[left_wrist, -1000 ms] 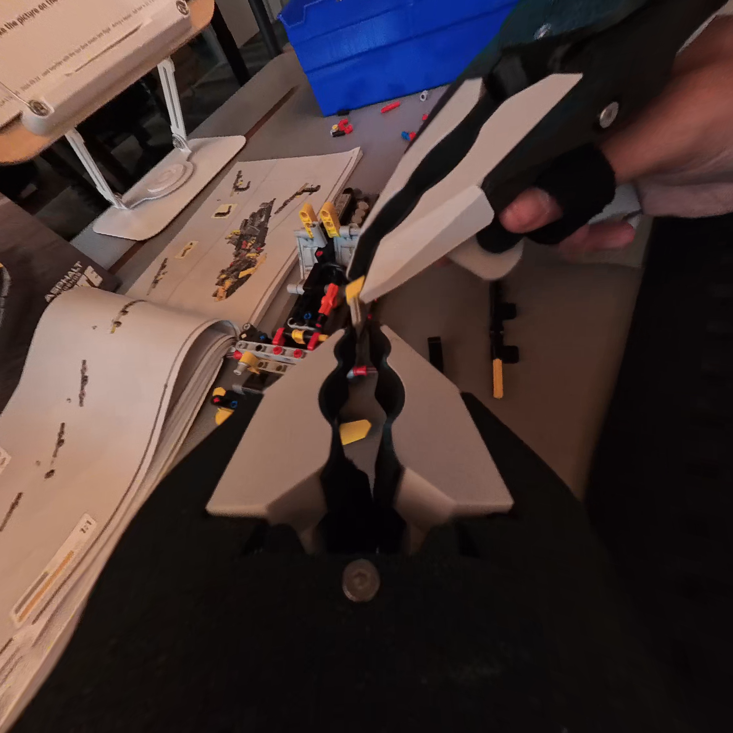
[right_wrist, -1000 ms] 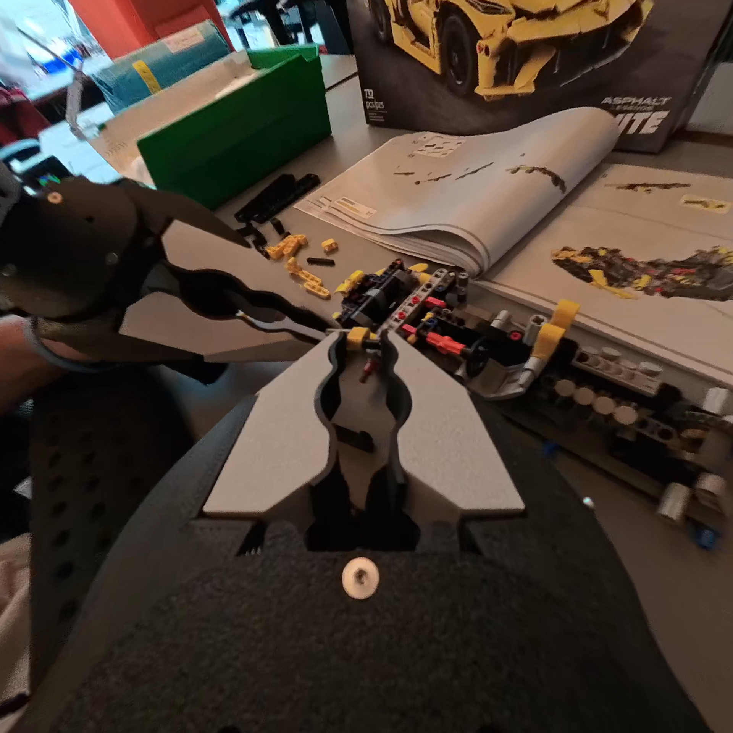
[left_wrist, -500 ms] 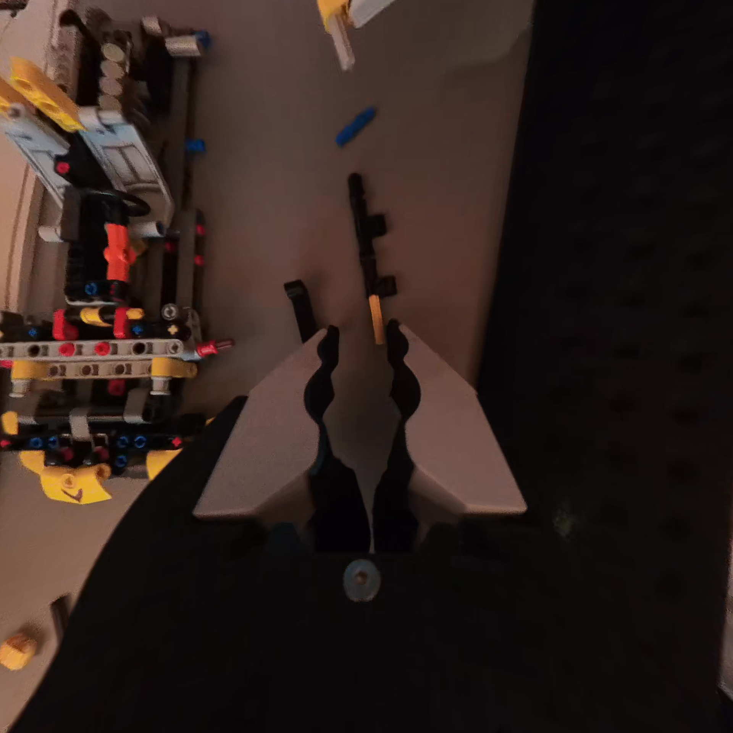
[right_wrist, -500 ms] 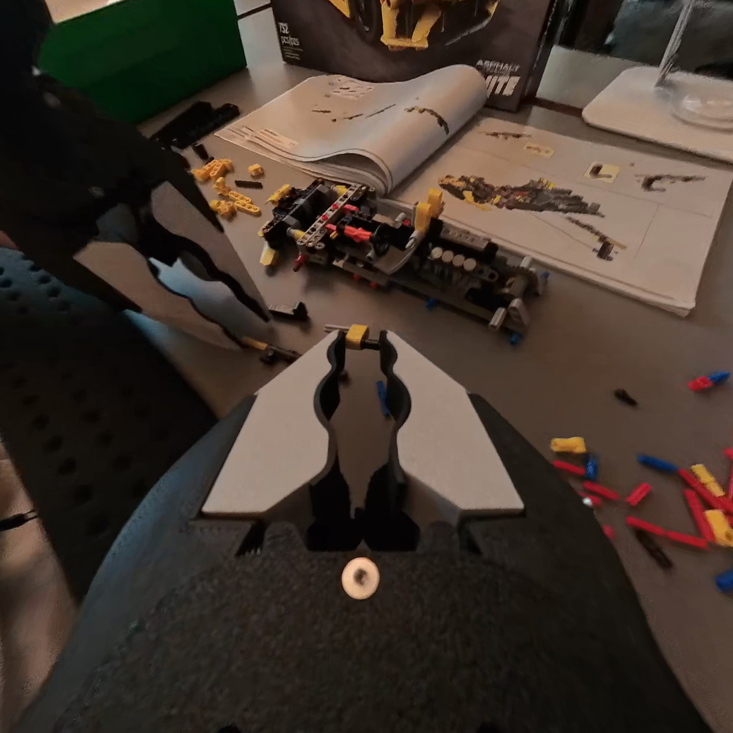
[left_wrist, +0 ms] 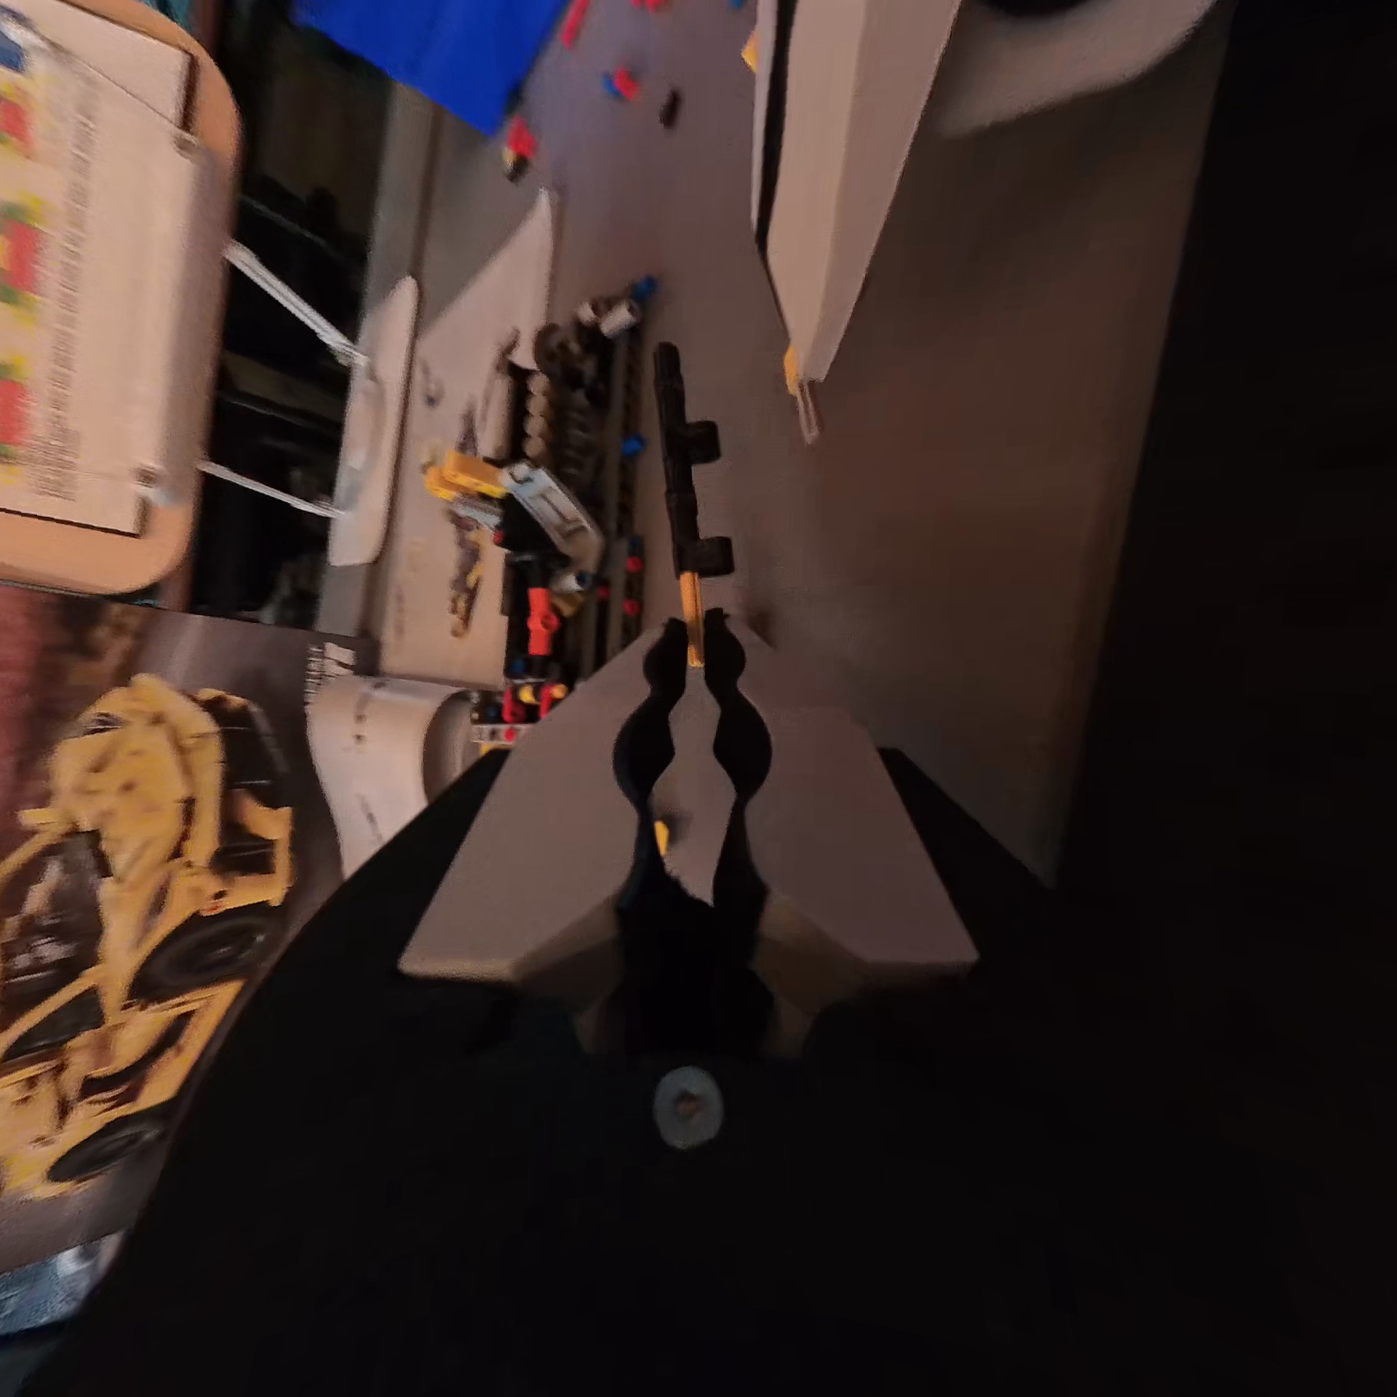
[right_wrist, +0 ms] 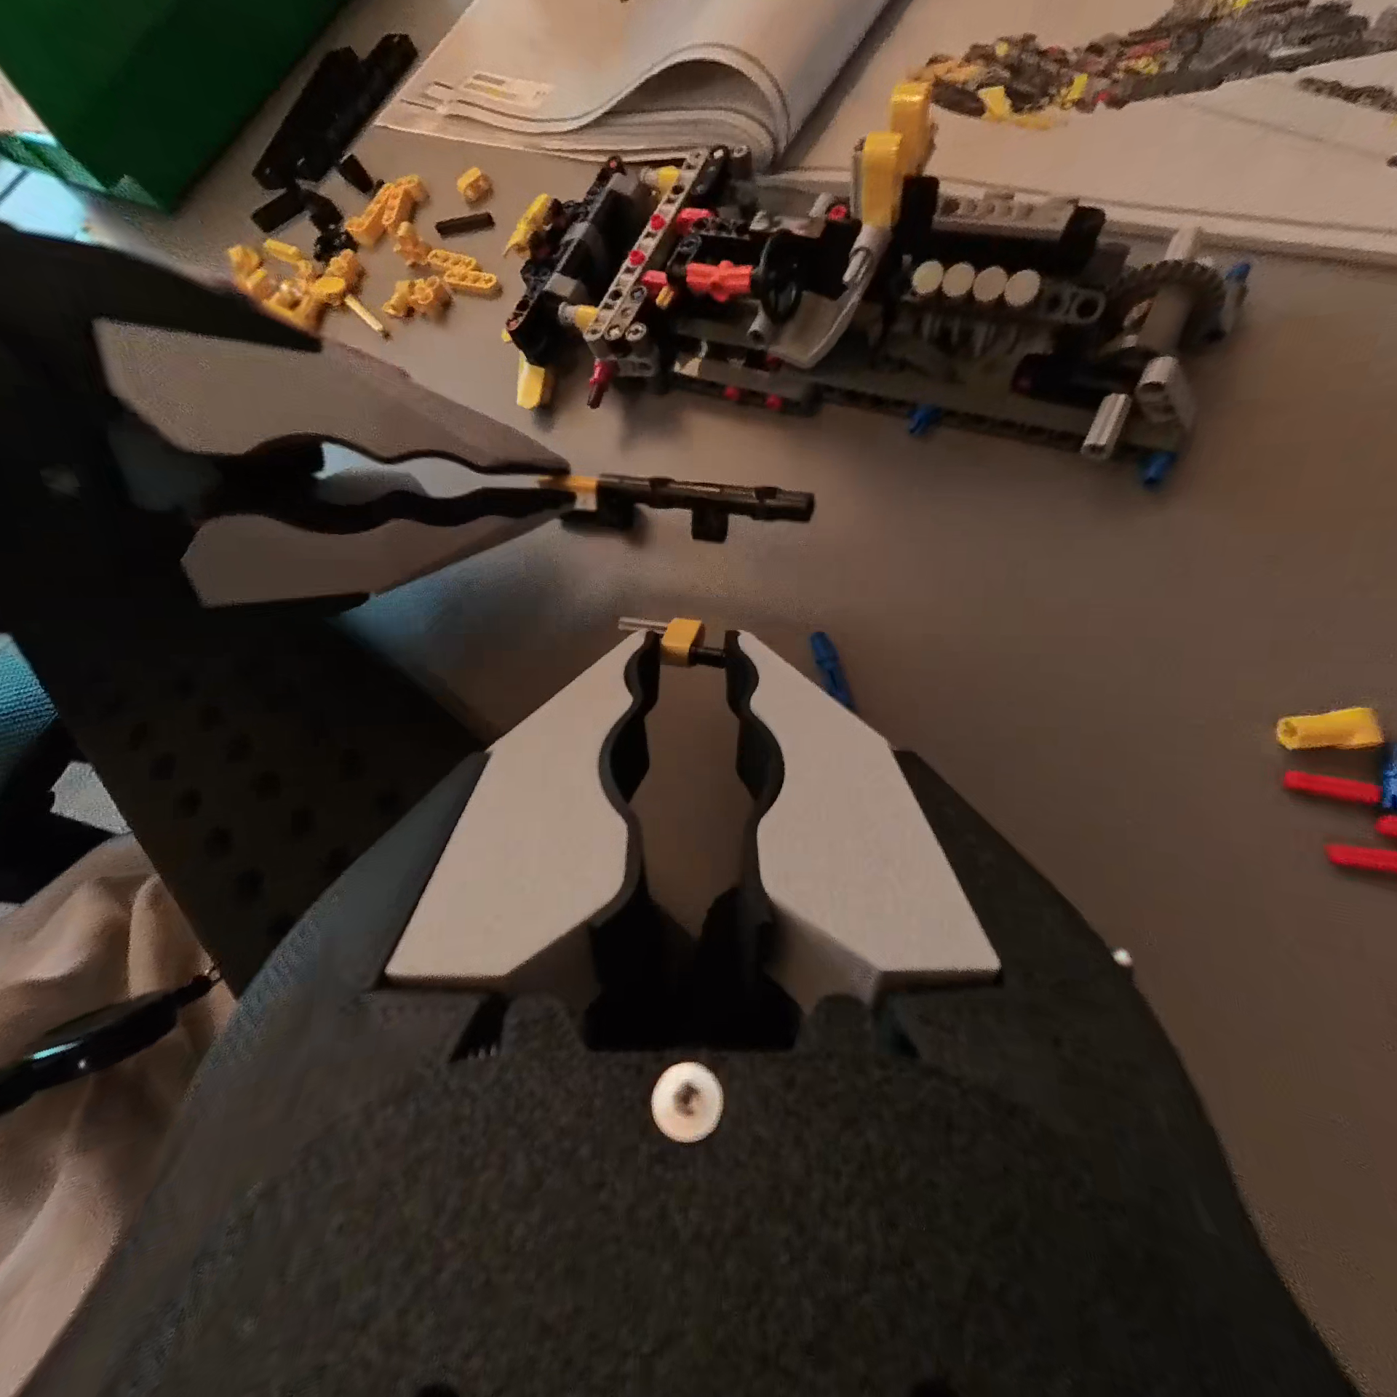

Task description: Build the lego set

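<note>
My left gripper [right_wrist: 563, 487] pinches the yellow tip of a black axle assembly [right_wrist: 703, 503], mid-frame, presenting it sideways, presumably for joining. My right gripper [right_wrist: 692, 642] clamps a small yellow bush on a pin [right_wrist: 684, 641]. Only the right view shows the chassis [right_wrist: 831, 302] clearly, upper centre.

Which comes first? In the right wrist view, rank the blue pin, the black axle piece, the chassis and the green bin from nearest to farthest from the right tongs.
1. Blue pin, on the table just right of the right tongs.
2. Black axle piece, ahead, gripped by the left tongs.
3. Chassis, farther back, ahead and right.
4. Green bin, far left corner.
</note>
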